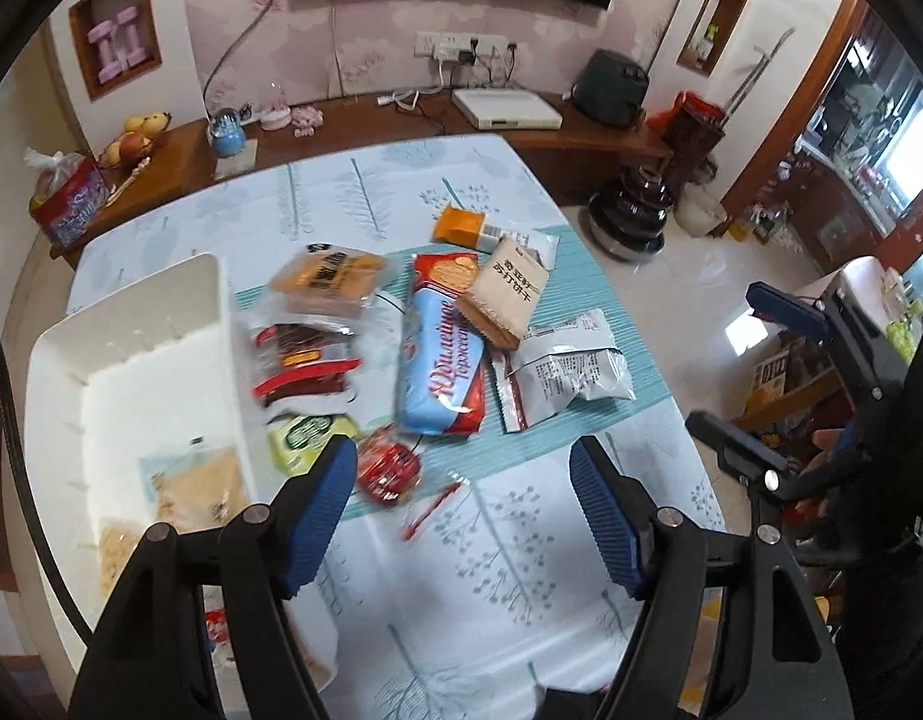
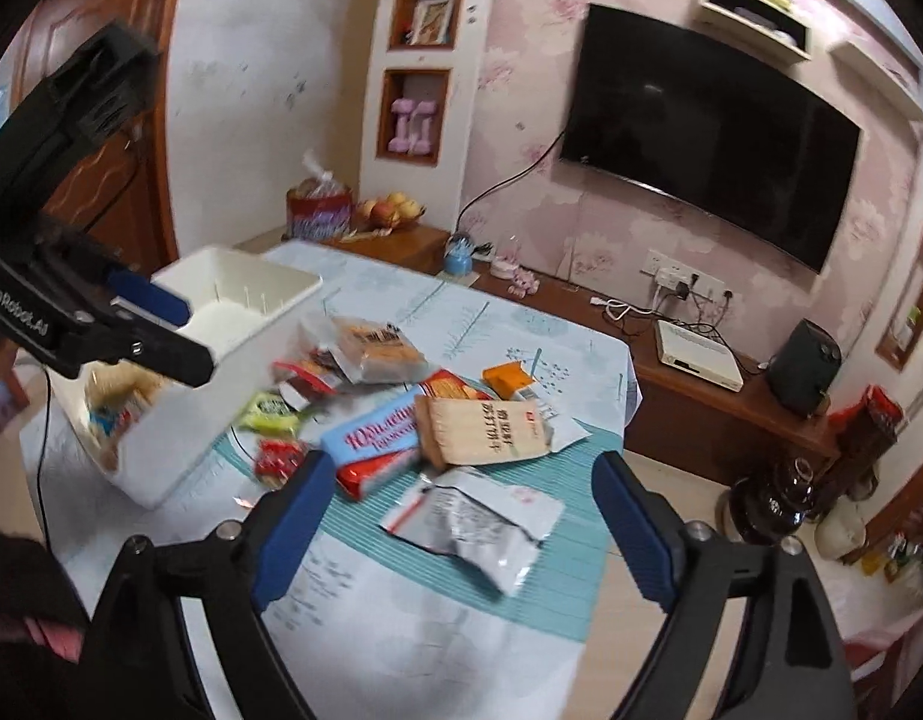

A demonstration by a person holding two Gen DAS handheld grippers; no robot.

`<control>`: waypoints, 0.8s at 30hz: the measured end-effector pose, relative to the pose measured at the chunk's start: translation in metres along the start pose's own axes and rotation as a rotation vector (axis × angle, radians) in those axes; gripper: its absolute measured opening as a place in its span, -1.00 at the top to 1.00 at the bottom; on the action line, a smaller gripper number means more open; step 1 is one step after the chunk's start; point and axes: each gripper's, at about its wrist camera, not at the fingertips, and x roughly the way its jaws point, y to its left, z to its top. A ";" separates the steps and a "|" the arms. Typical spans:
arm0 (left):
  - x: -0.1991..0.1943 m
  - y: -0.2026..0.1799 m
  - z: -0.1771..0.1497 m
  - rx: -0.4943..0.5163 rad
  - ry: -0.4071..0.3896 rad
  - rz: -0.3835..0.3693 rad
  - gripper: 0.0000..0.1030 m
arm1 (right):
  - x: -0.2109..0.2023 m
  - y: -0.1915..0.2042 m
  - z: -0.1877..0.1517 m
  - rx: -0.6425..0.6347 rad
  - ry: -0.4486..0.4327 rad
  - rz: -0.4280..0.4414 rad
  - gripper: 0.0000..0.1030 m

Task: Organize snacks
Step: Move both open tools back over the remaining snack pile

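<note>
Both my claws hang apart and empty: left claw, right claw. Snacks lie ahead on the table, bin left. Next, I'd say: grab one.

The left wrist view is looking steeply down, close over the table; the right is facing the television from farther back. Both are sharing the snack pile.
</note>
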 end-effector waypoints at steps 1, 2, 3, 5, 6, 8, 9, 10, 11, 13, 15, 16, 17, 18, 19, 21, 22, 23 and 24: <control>0.011 -0.003 0.006 -0.006 0.018 0.000 -0.40 | 0.005 -0.002 0.001 -0.014 0.019 0.015 -0.75; 0.018 -0.005 0.009 -0.013 0.029 0.001 -0.40 | 0.010 -0.005 0.002 -0.028 0.046 0.035 -0.75; 0.027 -0.007 0.012 -0.022 0.043 0.004 -0.40 | 0.018 -0.009 0.002 -0.049 0.081 0.060 -0.76; 0.048 -0.008 0.019 -0.036 0.071 0.003 -0.40 | 0.030 -0.014 0.001 -0.074 0.129 0.095 -0.77; 0.055 -0.008 0.021 -0.042 0.080 0.004 -0.40 | 0.038 -0.015 0.001 -0.090 0.161 0.114 -0.78; 0.073 -0.007 0.025 -0.056 0.099 0.030 -0.40 | 0.053 -0.016 -0.003 -0.124 0.216 0.142 -0.80; 0.081 -0.006 0.026 -0.061 0.109 0.043 -0.40 | 0.060 -0.016 -0.004 -0.144 0.243 0.161 -0.82; 0.090 -0.005 0.028 -0.069 0.121 0.053 -0.40 | 0.068 -0.015 -0.005 -0.161 0.271 0.186 -0.83; 0.101 -0.003 0.029 -0.081 0.132 0.061 -0.40 | 0.072 -0.014 -0.007 -0.172 0.290 0.206 -0.84; 0.114 0.001 0.031 -0.099 0.141 0.056 -0.40 | 0.086 -0.012 -0.009 -0.212 0.337 0.237 -0.85; 0.128 0.004 0.031 -0.110 0.162 0.049 -0.40 | 0.099 -0.009 -0.011 -0.250 0.368 0.245 -0.86; 0.133 0.005 0.031 -0.111 0.167 0.050 -0.40 | 0.105 -0.008 -0.012 -0.259 0.380 0.251 -0.86; 0.138 0.006 0.032 -0.110 0.170 0.052 -0.40 | 0.112 -0.007 -0.013 -0.265 0.391 0.257 -0.86; 0.143 0.006 0.033 -0.106 0.173 0.057 -0.40 | 0.118 -0.007 -0.013 -0.269 0.399 0.258 -0.87; 0.147 0.005 0.034 -0.099 0.175 0.064 -0.40 | 0.122 -0.008 -0.013 -0.274 0.405 0.256 -0.87; 0.154 0.003 0.036 -0.084 0.177 0.074 -0.40 | 0.134 -0.009 -0.016 -0.284 0.419 0.244 -0.90; 0.158 0.002 0.037 -0.075 0.178 0.072 -0.40 | 0.139 -0.011 -0.017 -0.282 0.424 0.243 -0.90; 0.161 0.001 0.037 -0.065 0.181 0.078 -0.40 | 0.143 -0.012 -0.018 -0.275 0.426 0.244 -0.91; 0.164 0.000 0.039 -0.060 0.184 0.089 -0.40 | 0.148 -0.013 -0.019 -0.265 0.429 0.248 -0.91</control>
